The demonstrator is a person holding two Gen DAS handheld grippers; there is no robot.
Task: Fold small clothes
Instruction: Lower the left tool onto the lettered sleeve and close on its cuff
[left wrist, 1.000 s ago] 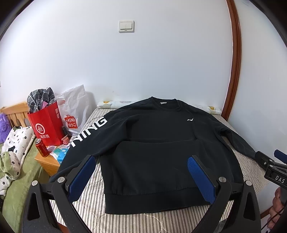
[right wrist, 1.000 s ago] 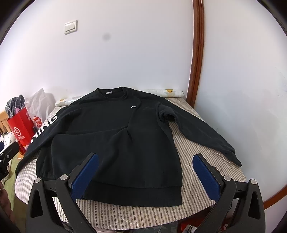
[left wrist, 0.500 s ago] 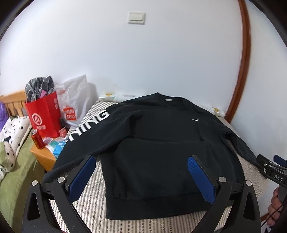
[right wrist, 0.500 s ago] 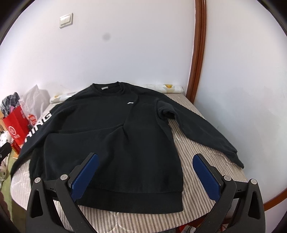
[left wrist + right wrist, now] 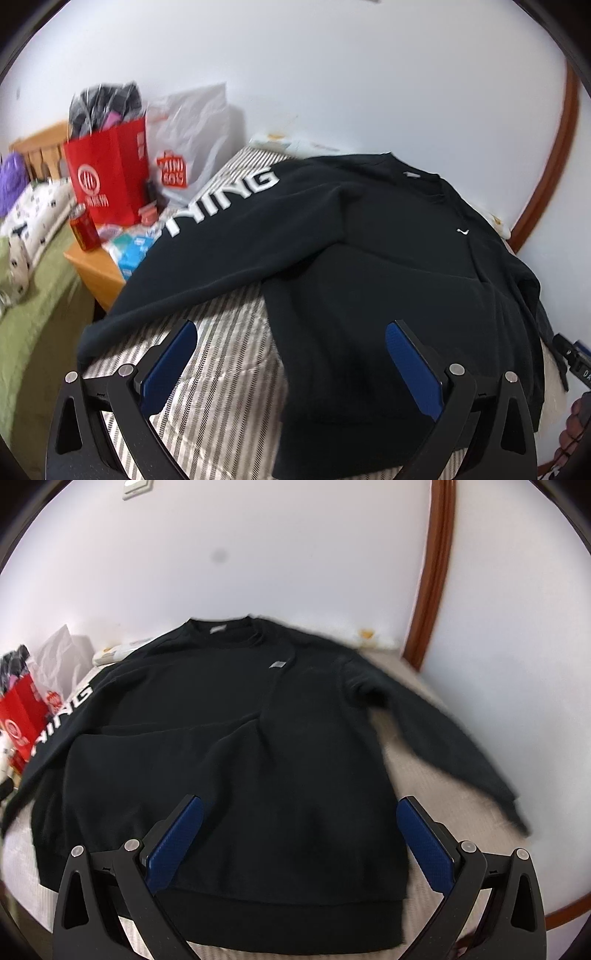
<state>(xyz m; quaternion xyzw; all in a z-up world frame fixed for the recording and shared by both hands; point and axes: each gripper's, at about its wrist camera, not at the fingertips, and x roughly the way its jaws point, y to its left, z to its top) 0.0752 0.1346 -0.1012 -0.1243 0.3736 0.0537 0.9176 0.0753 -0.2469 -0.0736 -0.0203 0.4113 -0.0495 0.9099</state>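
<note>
Left claw (image 5: 290,363): yours is spread wide and holds nothing. It hangs low in the left wrist frame, above the bare striped bed (image 5: 221,354) beside the sweater's hem, which looks to me like a line-up for the printed sleeve or the hem corner.

Right claw (image 5: 299,832): also wide apart and empty, low centre in the right wrist frame, over the lower body of the sweater. It seems set for the hem on its own side. Neither pad touches cloth as far as the frames show.

Sweater (image 5: 240,757): it lies face up on the bed and fills the middle of both frames, with the neck toward the wall at the top and the ribbed hem nearest you.

Spread: both sleeves lie out to the sides, so I judge no fold is made yet.

Look: black and heavy, with a small pale logo on the chest and white letters down the sleeve (image 5: 221,206) at centre left of the left wrist frame.

Lie: a long crease runs across the chest and a ridge down the middle, so the body is not quite flat.

Other sleeve (image 5: 443,731): it angles down to the right edge of the right wrist frame, its cuff near the bed's rim.

Blur: both frames are smeared, so fine cloth detail is not readable.

Beside the bed: a red bag (image 5: 107,177) and a can (image 5: 85,230) stand at the left of the left wrist frame, well apart from your work.
</note>
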